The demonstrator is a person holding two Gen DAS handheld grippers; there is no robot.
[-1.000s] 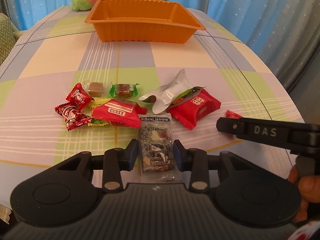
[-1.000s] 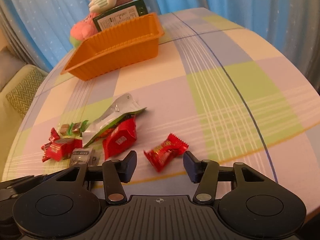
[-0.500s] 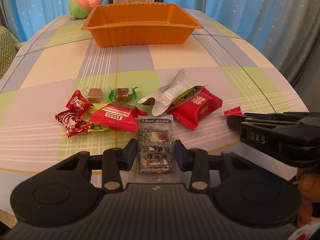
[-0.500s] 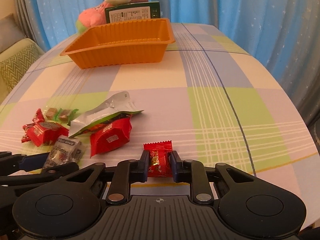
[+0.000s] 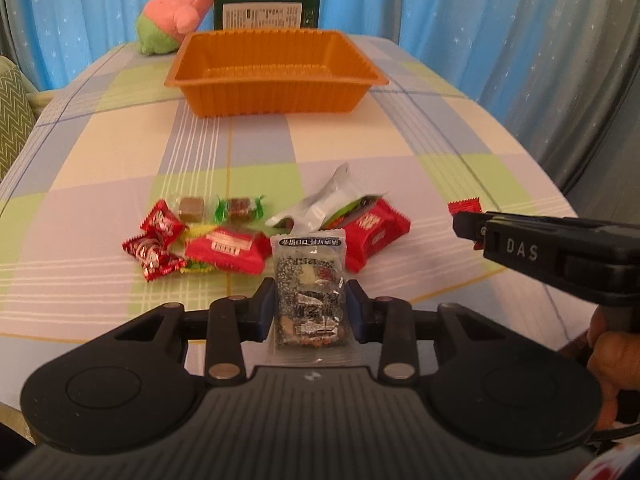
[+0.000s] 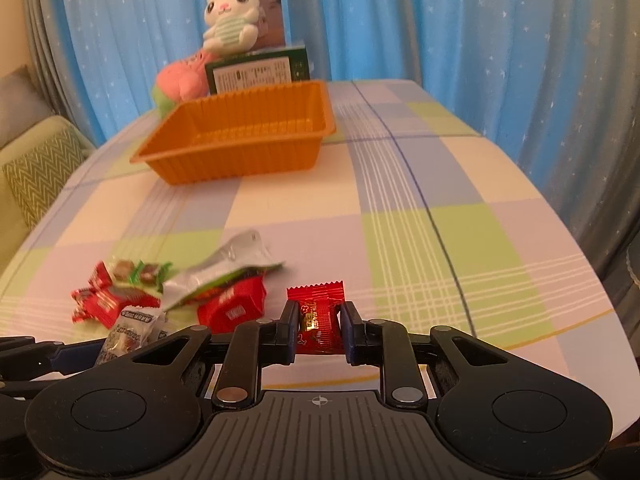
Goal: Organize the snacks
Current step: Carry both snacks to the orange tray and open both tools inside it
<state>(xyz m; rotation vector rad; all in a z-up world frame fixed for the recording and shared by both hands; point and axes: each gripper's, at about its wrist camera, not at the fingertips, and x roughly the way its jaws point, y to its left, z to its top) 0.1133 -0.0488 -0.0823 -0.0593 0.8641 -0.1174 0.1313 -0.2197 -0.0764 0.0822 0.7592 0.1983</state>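
Note:
My left gripper (image 5: 311,300) is shut on a clear black-and-white snack packet (image 5: 309,280) and holds it above the table's near edge. My right gripper (image 6: 319,322) is shut on a small red candy (image 6: 318,318), lifted off the cloth; it shows from the side in the left wrist view (image 5: 472,226). The orange tray (image 5: 276,76) stands empty at the far middle of the table, also in the right wrist view (image 6: 240,148). Several snacks lie between: red packets (image 5: 226,250), (image 5: 374,234), small red candies (image 5: 154,240), two brown cubes (image 5: 216,208), and a silver pouch (image 5: 324,204).
A pink plush (image 5: 176,20), a white plush (image 6: 230,16) and a green box (image 5: 266,12) stand behind the tray. Blue curtains hang around the table. A green sofa cushion (image 6: 36,168) sits to the left. The checked cloth (image 6: 440,240) is bare on the right side.
My right gripper closed on the red candy and lifted it. My left gripper kept its grip on the packet and rose. Both views now look further over the tray.

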